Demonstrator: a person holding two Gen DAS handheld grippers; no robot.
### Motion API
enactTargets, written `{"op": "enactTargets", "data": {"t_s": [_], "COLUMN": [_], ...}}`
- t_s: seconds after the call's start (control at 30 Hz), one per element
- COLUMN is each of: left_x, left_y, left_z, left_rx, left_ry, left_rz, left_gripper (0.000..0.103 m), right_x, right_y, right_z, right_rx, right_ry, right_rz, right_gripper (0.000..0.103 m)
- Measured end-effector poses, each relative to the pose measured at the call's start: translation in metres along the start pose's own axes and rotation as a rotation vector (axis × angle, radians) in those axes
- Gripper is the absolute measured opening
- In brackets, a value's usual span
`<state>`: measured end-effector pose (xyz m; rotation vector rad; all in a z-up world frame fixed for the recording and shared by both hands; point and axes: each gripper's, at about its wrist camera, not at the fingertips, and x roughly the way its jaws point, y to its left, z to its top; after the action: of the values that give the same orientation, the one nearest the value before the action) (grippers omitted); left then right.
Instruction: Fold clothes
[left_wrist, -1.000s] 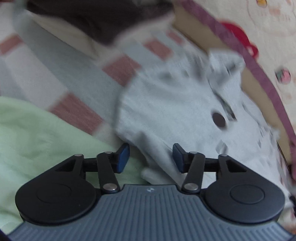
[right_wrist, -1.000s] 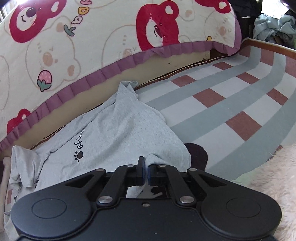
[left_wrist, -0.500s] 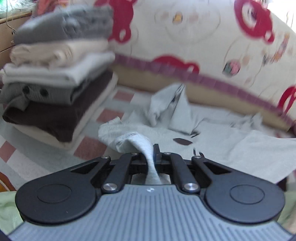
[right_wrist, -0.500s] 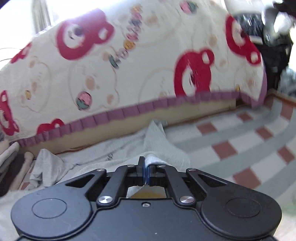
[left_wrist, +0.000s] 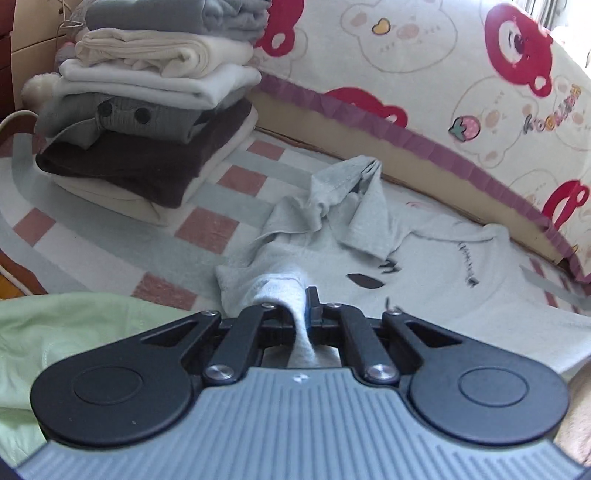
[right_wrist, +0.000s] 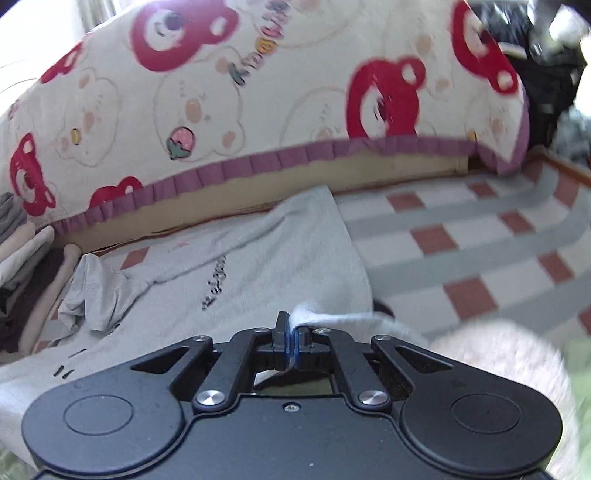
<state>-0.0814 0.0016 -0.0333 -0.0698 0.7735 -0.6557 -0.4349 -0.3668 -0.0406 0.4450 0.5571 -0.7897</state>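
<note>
The left gripper (left_wrist: 304, 306) and right gripper (right_wrist: 291, 332) each have their fingers clamped on an edge of the grey shirt (left_wrist: 443, 280), which lies spread on the checked bed (left_wrist: 207, 229) beside folded clothes (left_wrist: 147, 110).

Light grey T-shirt (left_wrist: 424, 266) with dark lettering lies spread on the checked bed, one sleeve (left_wrist: 332, 195) crumpled upward near the wall; its near hem is bunched and lifted at two points.
</note>
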Motion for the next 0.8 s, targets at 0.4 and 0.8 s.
{"op": "enactTargets", "data": {"t_s": [0.4, 0.8], "left_x": [0.016, -0.021], "left_y": [0.031, 0.013], "left_z": [-0.032, 0.015], "left_rx": [-0.118, -0.063], "left_ry": [0.2, 0.045], "left_rz": [0.088, 0.062], "left_gripper": [0.005, 0.024], "right_x": [0.002, -0.046], "right_y": [-0.001, -0.024], "right_z": [-0.013, 0.054], "right_rx": [-0.118, 0.046], "right_ry": [0.171, 0.041], "right_rz": [0.031, 0.182], "right_gripper": [0.01, 0.043]}}
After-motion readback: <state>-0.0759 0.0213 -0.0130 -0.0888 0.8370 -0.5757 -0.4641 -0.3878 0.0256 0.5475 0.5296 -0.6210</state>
